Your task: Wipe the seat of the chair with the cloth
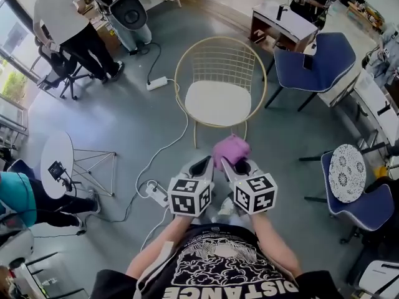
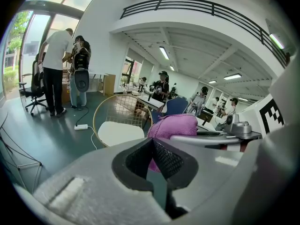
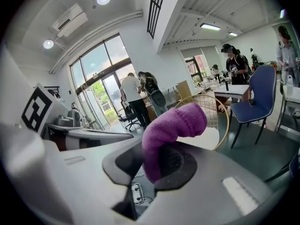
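The chair has a gold wire back [image 1: 219, 58] and a round white seat [image 1: 218, 103], and stands on the grey floor ahead of me. A purple cloth [image 1: 229, 149] is bunched in my right gripper [image 1: 235, 164], which is shut on it, short of the seat's front edge. In the right gripper view the cloth [image 3: 173, 128] sticks up from between the pads, with the seat [image 3: 211, 137] behind it. My left gripper [image 1: 204, 162] is close beside the right one, shut and holding nothing. The left gripper view shows the seat [image 2: 119, 132] and cloth [image 2: 173, 127] beyond its jaws [image 2: 152, 142].
A power strip [image 1: 157, 83] and white cable lie left of the chair; another strip [image 1: 153, 192] is near my feet. A blue chair [image 1: 315, 61] and small desk [image 1: 280, 20] stand to the right. There is a round side table [image 1: 56, 157] at left and a person [image 1: 68, 17] at back left.
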Tool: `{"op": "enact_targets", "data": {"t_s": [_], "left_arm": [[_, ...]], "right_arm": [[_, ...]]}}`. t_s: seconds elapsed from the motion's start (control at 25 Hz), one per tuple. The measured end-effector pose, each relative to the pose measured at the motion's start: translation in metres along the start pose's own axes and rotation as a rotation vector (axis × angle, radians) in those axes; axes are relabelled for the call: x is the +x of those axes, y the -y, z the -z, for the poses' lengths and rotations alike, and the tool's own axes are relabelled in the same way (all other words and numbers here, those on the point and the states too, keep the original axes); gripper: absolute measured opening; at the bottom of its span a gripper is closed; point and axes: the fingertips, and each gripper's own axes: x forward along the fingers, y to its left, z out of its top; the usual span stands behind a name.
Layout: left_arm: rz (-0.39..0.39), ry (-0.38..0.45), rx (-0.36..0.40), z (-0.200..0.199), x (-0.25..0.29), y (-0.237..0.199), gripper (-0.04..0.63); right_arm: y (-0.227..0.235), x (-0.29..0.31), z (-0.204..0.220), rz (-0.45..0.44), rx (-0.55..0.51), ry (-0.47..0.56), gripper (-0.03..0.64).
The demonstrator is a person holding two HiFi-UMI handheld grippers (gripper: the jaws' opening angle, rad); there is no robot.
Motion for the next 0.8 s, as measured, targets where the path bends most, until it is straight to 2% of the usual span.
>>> {"op": "enact_targets", "data": {"t_s": [0.36, 0.8], "left_arm": [[0.038, -0.01, 0.018, -0.032, 0.047, -0.026, -0.003], [0.089, -0.05, -0.002, -0.084, 0.115, -0.099, -0.003]], "right_arm": [[0.028, 0.044, -0.025, 0.033, 0.01, -0.005, 0.063], [0.057, 0.139, -0.064, 0.078, 0.027, -0.06, 0.063]]}}
